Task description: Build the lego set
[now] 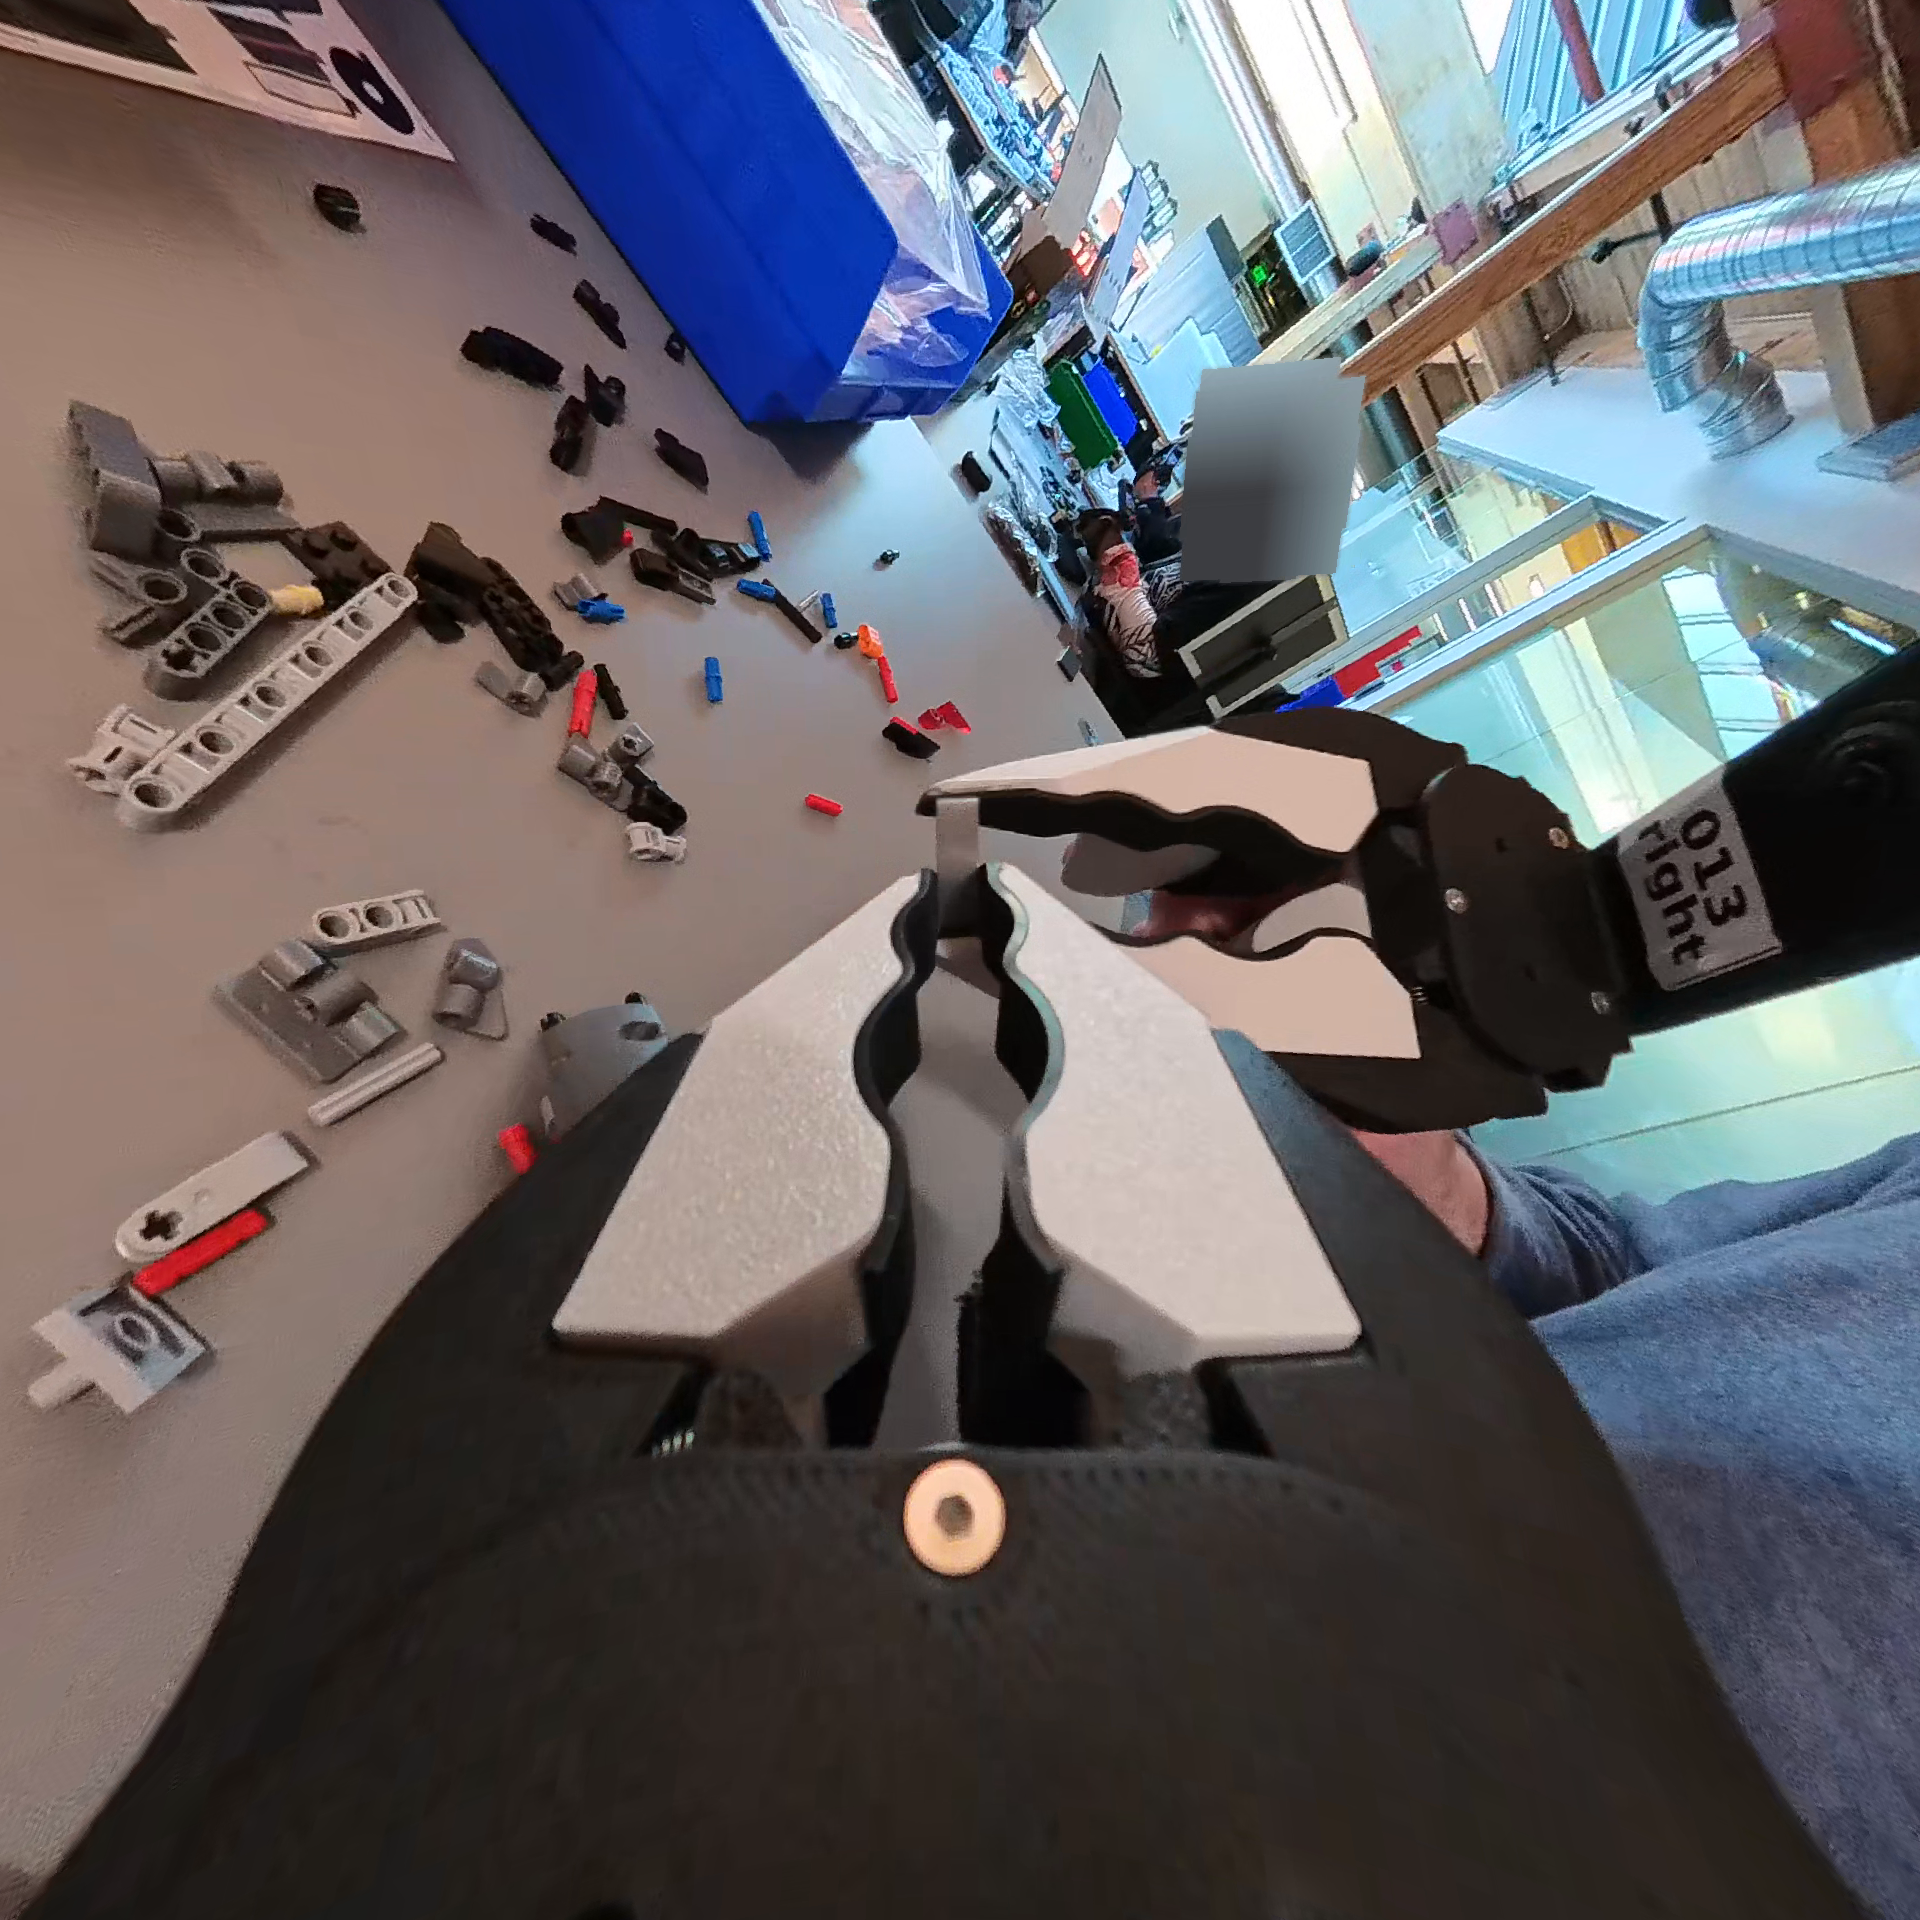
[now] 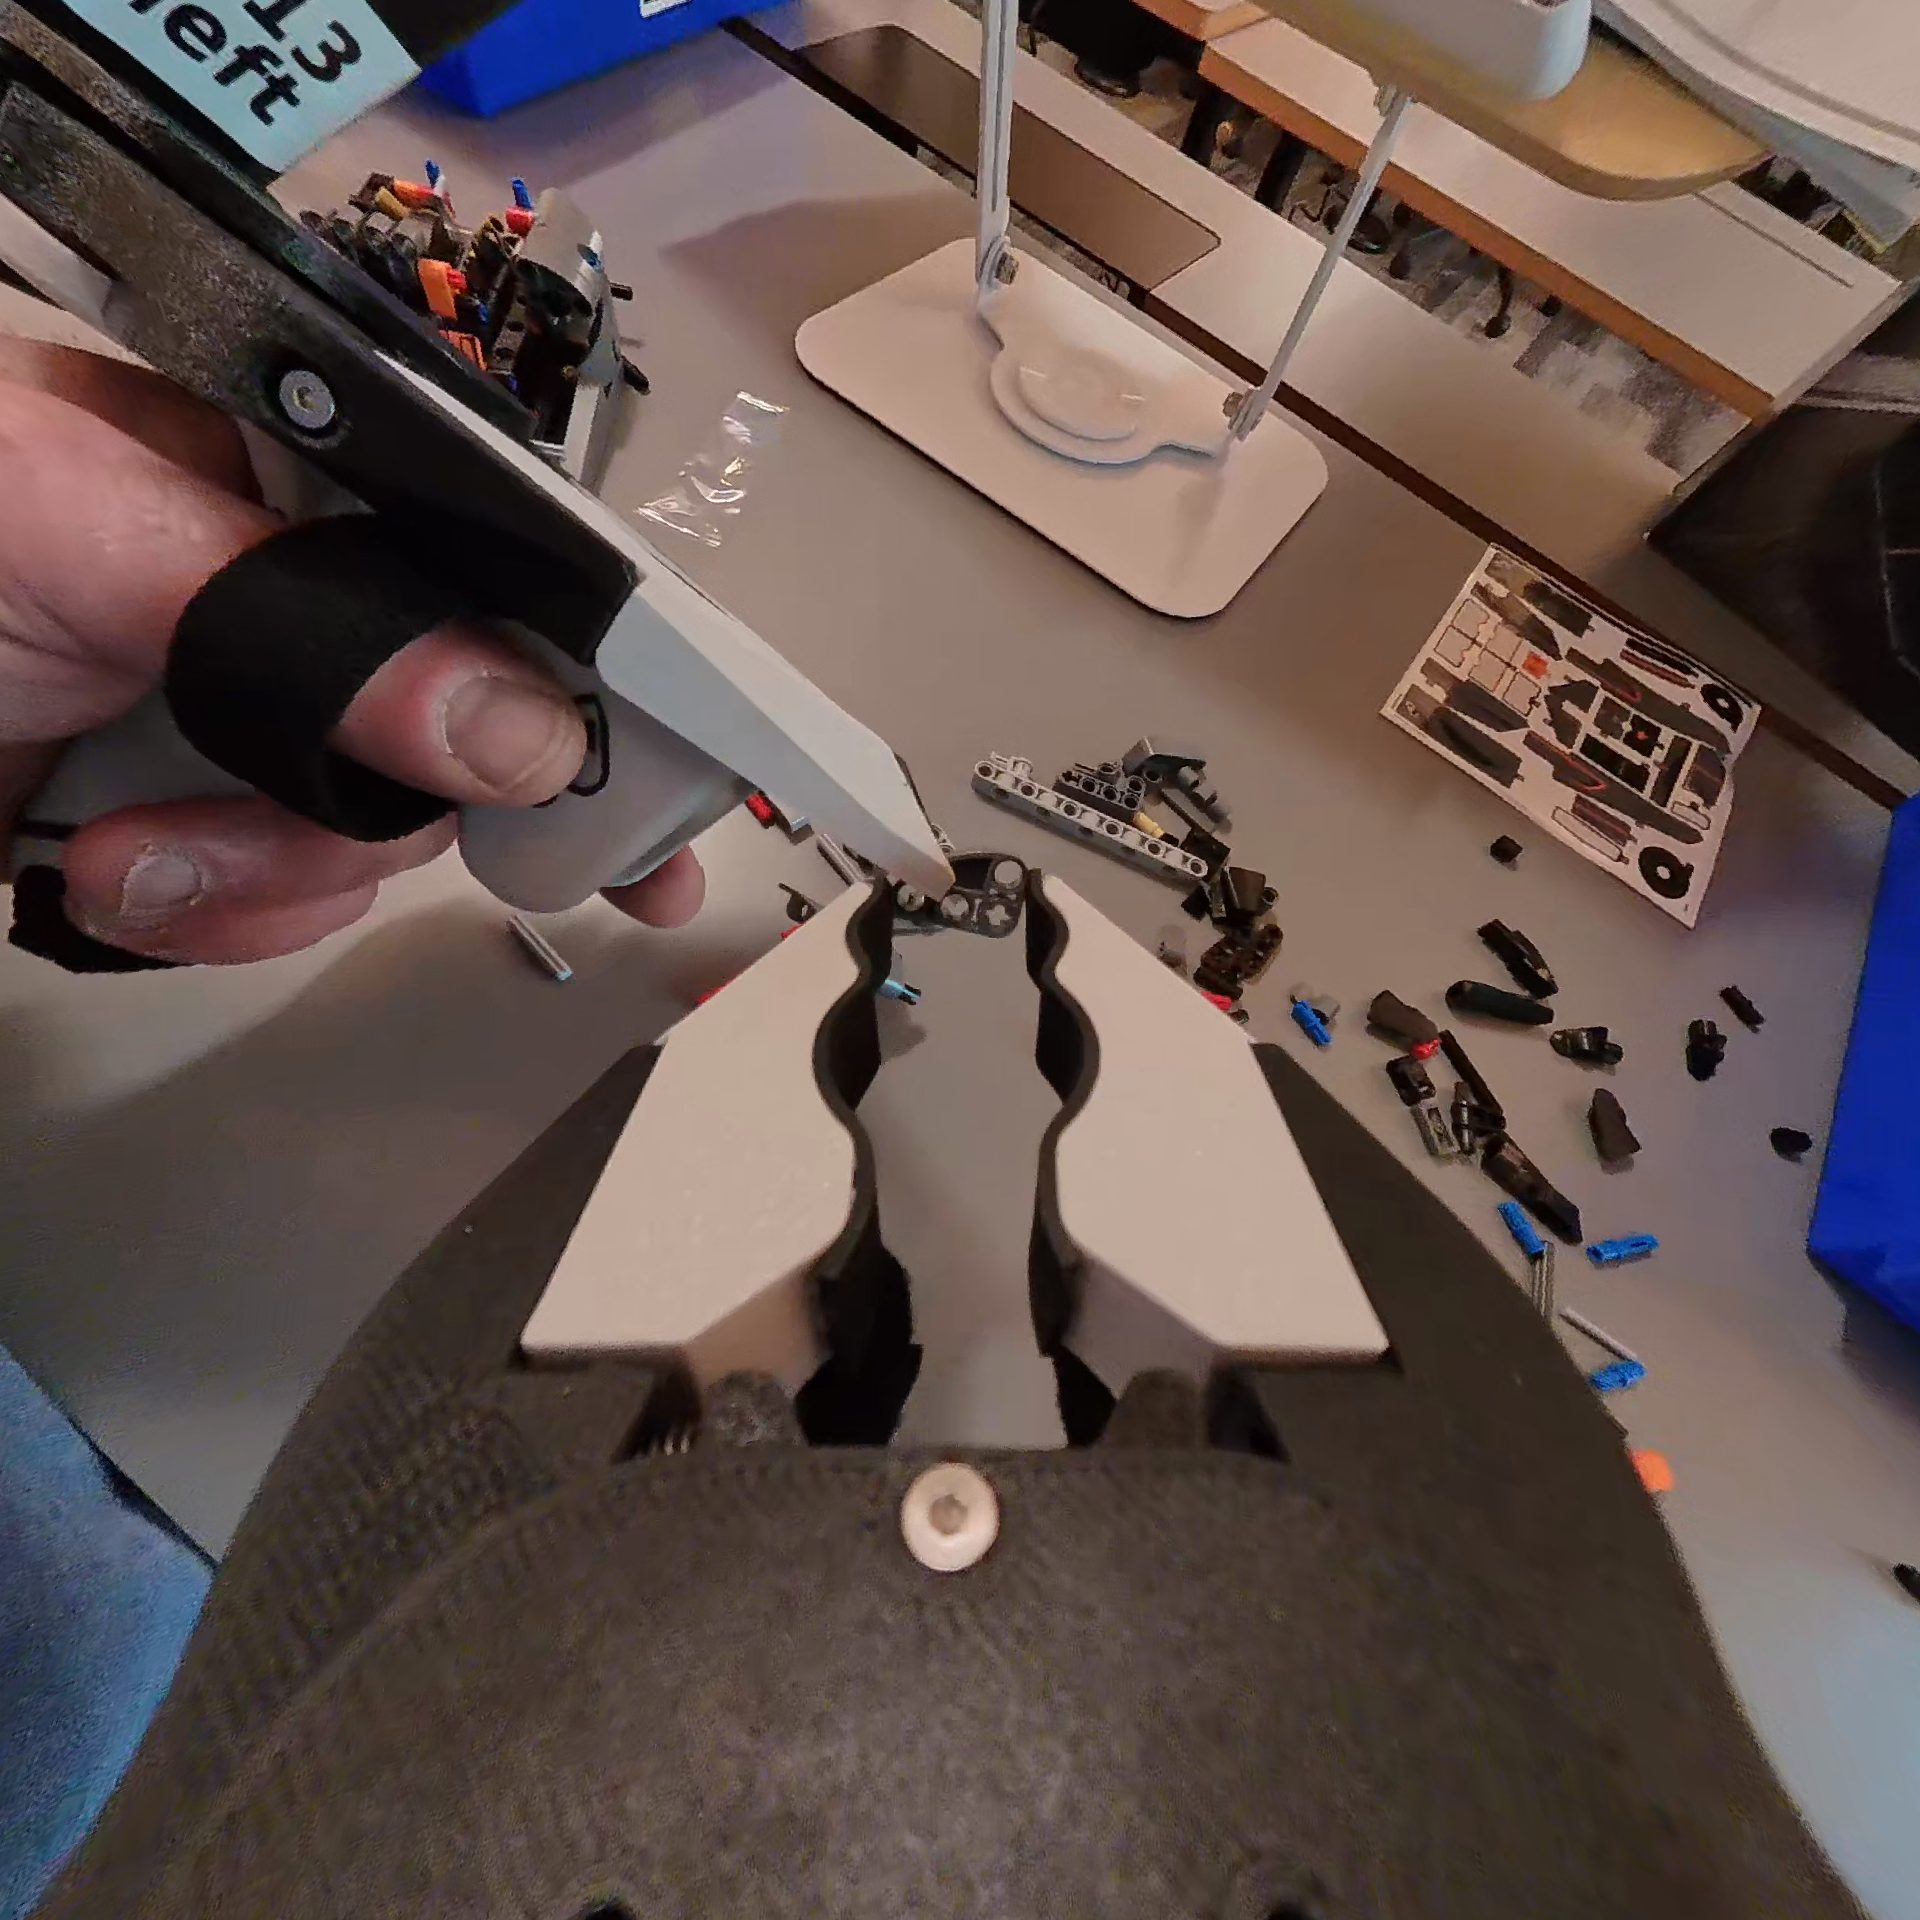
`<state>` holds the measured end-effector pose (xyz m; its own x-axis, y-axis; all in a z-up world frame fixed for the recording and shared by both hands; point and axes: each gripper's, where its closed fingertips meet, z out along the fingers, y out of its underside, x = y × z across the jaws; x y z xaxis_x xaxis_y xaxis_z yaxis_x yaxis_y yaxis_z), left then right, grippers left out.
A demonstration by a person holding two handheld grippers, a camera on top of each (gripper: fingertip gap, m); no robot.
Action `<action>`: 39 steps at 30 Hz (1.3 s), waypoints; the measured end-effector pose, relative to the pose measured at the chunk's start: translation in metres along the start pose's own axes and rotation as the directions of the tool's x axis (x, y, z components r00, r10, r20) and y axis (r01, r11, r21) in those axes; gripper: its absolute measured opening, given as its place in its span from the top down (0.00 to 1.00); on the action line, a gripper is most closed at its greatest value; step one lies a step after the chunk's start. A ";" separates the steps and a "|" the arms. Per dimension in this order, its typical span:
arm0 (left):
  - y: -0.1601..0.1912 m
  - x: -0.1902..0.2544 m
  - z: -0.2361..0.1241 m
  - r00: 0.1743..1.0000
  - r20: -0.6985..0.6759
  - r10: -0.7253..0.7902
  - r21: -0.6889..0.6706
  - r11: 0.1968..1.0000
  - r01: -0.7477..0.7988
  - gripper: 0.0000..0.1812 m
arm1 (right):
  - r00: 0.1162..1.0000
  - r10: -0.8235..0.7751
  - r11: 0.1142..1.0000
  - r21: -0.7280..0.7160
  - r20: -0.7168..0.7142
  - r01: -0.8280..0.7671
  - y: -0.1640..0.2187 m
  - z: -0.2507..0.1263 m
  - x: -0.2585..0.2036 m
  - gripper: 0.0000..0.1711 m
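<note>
A small dark grey beam piece with round holes (image 2: 987, 902) is held in the air between both grippers. My right gripper (image 2: 961, 894) is shut on it, one fingertip on each side. My left gripper (image 1: 958, 883) is nearly closed on the same piece (image 1: 954, 847), which stands edge-on between its tips. In the right wrist view the left gripper (image 2: 930, 862) comes in from the upper left, held by a hand. In the left wrist view the right gripper (image 1: 935, 805) comes in from the right. A partly built model (image 2: 499, 291) stands at the back left.
Loose black, grey, red and blue pieces (image 1: 623, 582) lie scattered on the grey table (image 2: 1039, 644), with a long light grey beam (image 2: 1091, 821). A sticker sheet (image 2: 1579, 727), a blue bin (image 1: 727, 187), a white stand base (image 2: 1060, 416) and a clear bag (image 2: 717, 468) are nearby. The tips of both grippers are at nearly the same place.
</note>
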<state>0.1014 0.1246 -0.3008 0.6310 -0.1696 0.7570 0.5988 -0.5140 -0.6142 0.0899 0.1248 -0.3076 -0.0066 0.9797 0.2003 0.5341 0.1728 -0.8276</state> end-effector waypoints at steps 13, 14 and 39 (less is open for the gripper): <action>-0.004 -0.005 -0.016 0.984 0.083 0.155 -0.015 0.988 -0.154 0.88 | 0.987 0.149 0.989 0.014 0.052 -0.150 0.013 -0.003 0.005 0.87; -0.004 -0.010 -0.018 0.965 0.125 0.232 -0.046 0.973 -0.228 0.88 | 0.985 0.166 0.986 0.003 0.052 -0.167 0.019 -0.003 0.009 0.87; 0.026 -0.061 0.008 0.608 0.224 0.762 -0.445 0.635 -0.632 0.92 | 0.778 0.448 0.873 -0.027 0.441 -0.487 0.039 0.002 0.014 0.87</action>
<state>0.0825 0.1284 -0.3647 0.9503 -0.3060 -0.0580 -0.2380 -0.5935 -0.7688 0.1087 0.1458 -0.3384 -0.1382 0.8842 -0.4461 0.4926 -0.3295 -0.8055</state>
